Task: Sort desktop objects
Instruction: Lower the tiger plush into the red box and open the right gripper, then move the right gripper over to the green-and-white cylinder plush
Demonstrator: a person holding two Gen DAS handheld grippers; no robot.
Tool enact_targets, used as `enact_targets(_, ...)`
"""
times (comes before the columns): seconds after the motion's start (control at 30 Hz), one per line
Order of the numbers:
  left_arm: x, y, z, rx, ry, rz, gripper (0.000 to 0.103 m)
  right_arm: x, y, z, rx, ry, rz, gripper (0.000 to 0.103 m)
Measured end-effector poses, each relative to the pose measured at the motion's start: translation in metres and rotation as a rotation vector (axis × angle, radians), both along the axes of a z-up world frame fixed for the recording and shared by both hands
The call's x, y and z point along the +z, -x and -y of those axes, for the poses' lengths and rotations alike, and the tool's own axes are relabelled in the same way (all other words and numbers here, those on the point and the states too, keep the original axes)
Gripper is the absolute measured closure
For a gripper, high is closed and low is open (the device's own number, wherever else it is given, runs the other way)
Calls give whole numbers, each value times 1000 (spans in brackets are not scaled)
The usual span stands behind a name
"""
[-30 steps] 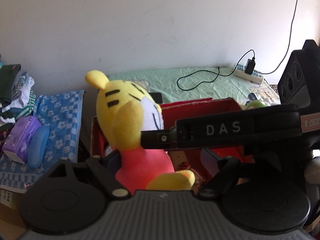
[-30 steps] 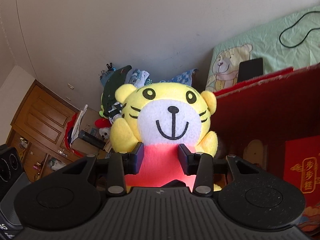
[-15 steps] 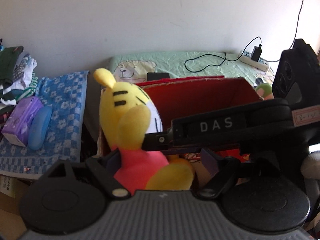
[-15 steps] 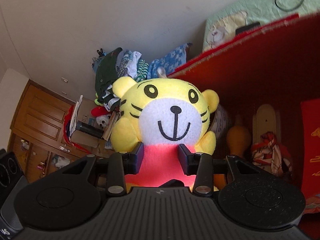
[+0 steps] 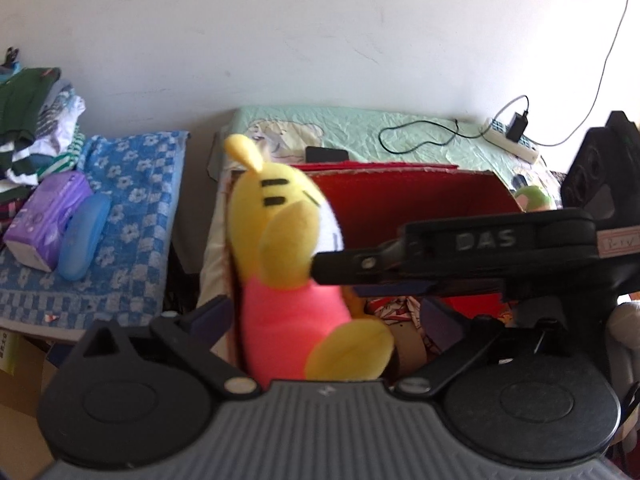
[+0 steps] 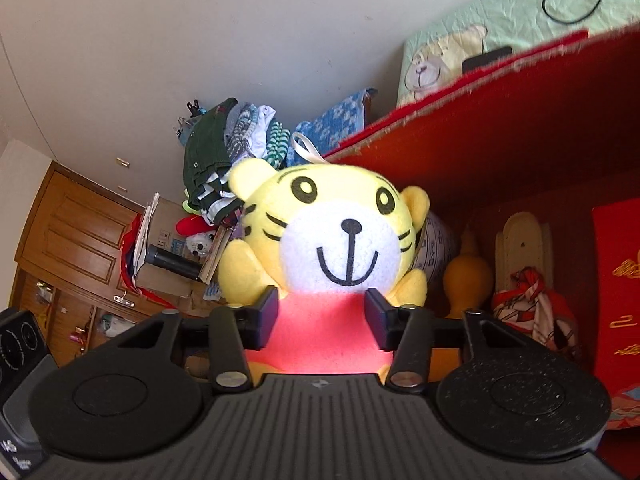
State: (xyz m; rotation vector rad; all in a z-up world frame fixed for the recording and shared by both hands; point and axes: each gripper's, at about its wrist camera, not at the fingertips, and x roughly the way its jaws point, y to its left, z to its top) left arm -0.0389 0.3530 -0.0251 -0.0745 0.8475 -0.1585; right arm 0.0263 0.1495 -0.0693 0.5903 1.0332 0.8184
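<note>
Plush, yellow and pink: the tiger toy (image 6: 332, 256) is soft all through, light, and will squash under any squeeze and spring back, so nothing about it is fragile. Its fleece is grippy rather than slick. It sits upright over the near-left corner of the red cardboard box (image 6: 500, 152), its head level with the box's rim, with a pale gourd-shaped ornament (image 6: 466, 276) and a knotted cloth bundle (image 6: 532, 304) inside the box at its three o'clock.

Both pairs of tongs are letting go. The right tongs (image 6: 322, 314) are opening, their pads flanking the pink belly at nine and three o'clock; whether they press it cannot be told. The left tongs (image 5: 324, 316) are opening too, spread wide, with the toy's body between them and daylight on both sides.

Judged from this, the pink torso is the best hold: broad, firm enough when compressed, and central. The ears, arms or the white hanging loop (image 6: 306, 148) would let it dangle and swing.
</note>
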Motion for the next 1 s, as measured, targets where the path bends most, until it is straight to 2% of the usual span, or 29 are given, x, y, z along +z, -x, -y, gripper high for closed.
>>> enact_targets(0.17,8,7,-7,34,2,11,3,8,6,6,-4,9,45,43)
enact_targets(0.37,28,15,2,34,-20,68,3,16,12,7,-22,18,80,44)
enact_targets(0.5,35,15,15,31,-59,91,3,25,16,18,-64,2,101,44)
enact_targets(0.6,38,11,25,29,-72,88,3,31,21,30,-93,0,115,44)
enact_targets(0.73,38,4,45,39,-140,66,3,38,31,45,-140,39,153,44)
enact_targets(1.0,36,-10,83,43,-208,21,3,44,48,78,-243,104,198,44)
